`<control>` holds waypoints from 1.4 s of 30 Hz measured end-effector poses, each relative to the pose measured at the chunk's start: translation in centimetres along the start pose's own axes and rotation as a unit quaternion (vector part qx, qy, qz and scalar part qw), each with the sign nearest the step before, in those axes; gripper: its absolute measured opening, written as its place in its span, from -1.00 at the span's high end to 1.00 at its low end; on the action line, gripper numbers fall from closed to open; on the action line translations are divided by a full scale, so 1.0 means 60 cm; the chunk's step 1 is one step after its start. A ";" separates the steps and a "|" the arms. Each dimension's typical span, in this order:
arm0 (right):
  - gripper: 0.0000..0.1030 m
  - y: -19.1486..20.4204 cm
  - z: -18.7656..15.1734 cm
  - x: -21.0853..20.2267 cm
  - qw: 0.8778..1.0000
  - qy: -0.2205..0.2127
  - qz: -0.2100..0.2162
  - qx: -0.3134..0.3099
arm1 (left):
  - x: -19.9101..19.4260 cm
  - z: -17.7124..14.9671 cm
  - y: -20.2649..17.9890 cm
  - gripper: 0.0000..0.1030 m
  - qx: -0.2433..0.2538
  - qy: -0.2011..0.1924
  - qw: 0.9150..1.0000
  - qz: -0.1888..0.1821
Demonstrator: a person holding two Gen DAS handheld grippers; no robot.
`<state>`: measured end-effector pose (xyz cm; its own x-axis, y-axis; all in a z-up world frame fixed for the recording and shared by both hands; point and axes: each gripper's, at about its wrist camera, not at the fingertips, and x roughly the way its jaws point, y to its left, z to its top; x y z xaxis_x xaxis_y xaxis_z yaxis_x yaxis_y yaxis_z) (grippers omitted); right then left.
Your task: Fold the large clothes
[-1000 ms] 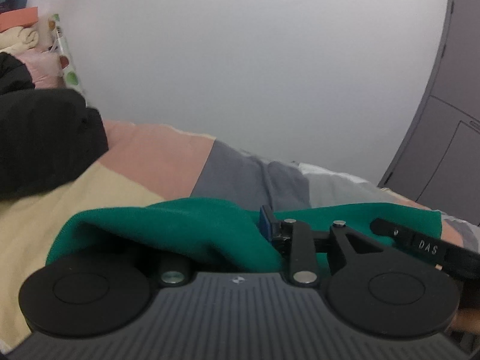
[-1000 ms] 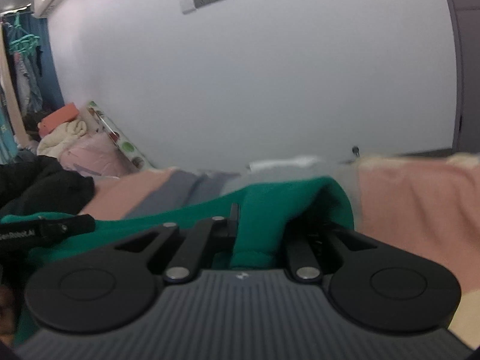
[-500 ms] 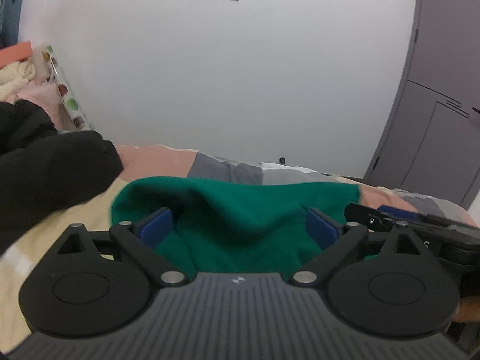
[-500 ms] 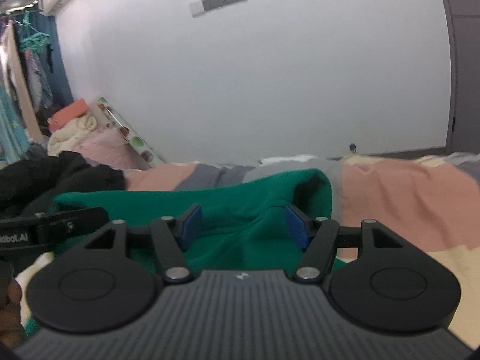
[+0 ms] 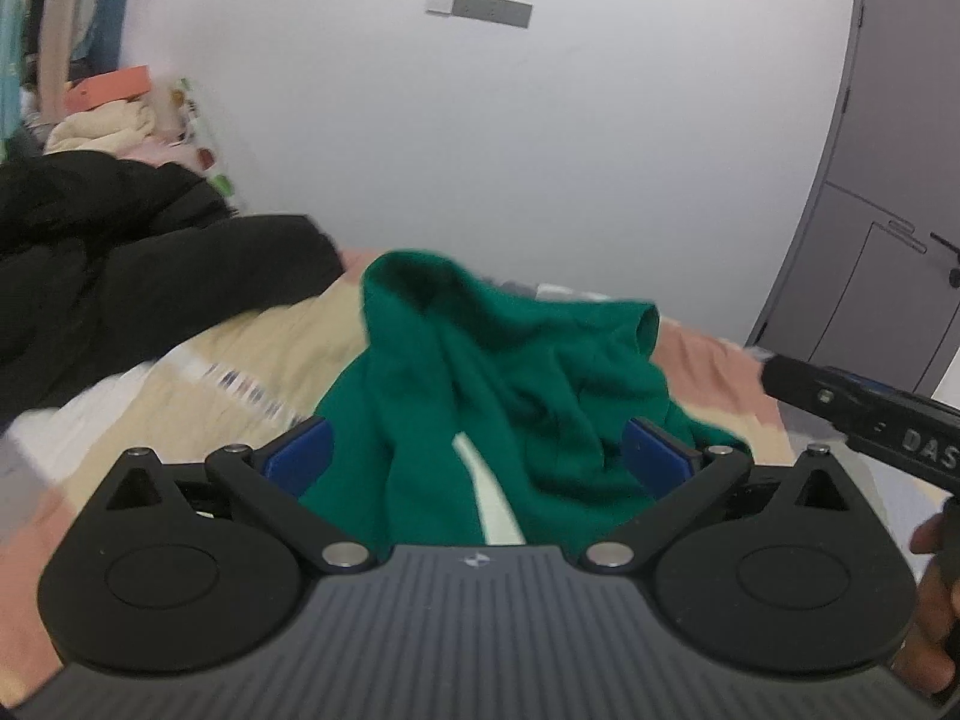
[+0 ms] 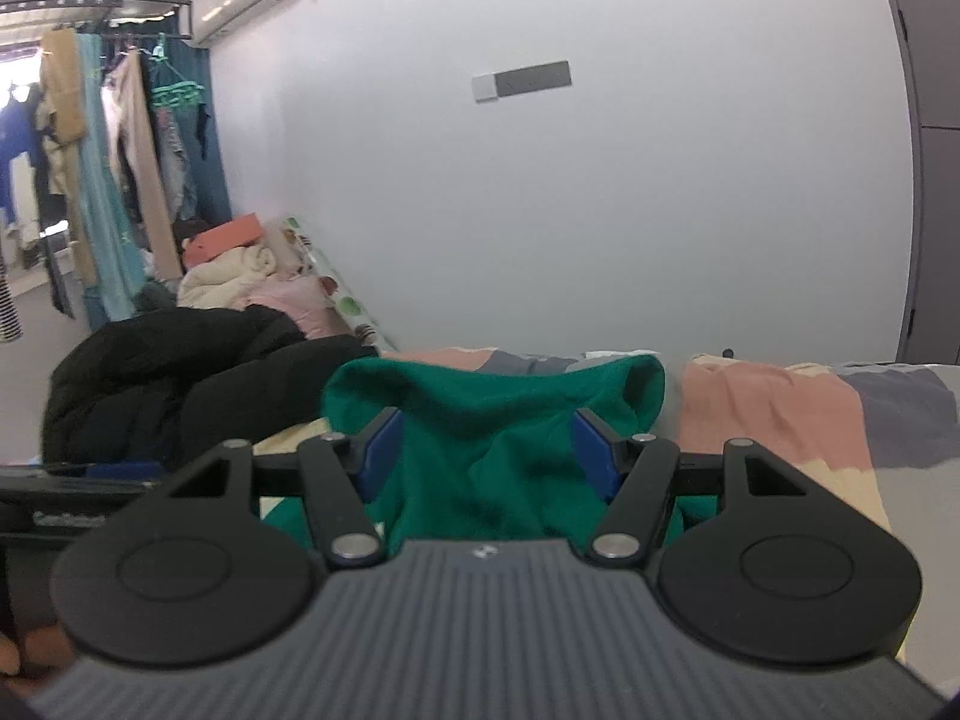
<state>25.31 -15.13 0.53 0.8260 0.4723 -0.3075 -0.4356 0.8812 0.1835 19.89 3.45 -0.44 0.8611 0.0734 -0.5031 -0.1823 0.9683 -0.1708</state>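
Observation:
A green garment [image 5: 510, 384] lies bunched in a loose heap on the patchwork bedspread [image 5: 240, 354], with a white stripe showing near its front. My left gripper [image 5: 477, 450] is open, its blue pads wide apart just in front of the heap. My right gripper [image 6: 489, 450] is also open, its jaws either side of the same green garment [image 6: 498, 420]. The right gripper's body [image 5: 870, 420] shows at the right of the left wrist view.
A black puffy jacket [image 5: 120, 264] lies piled on the bed to the left; it also shows in the right wrist view [image 6: 180, 378]. Folded bedding and pillows [image 6: 252, 276] sit by the white wall. Clothes hang on a rack [image 6: 108, 180] far left. A grey door [image 5: 888, 180] stands right.
Both grippers opened and let go of the green garment, which dropped into a heap on the bed. Both grippers pulled back and tilted up a little.

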 end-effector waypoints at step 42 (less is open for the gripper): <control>-0.24 -0.047 -0.195 -0.013 0.977 0.149 -0.011 0.151 | -0.257 -0.054 -0.138 -1.00 0.035 0.140 0.986 -0.082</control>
<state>21.72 -17.79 -10.68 0.6741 0.4765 -0.5644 -0.2554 0.8673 0.4272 6.61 -6.50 5.97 0.7099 -0.1446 -0.6892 -0.0102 0.9765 -0.2154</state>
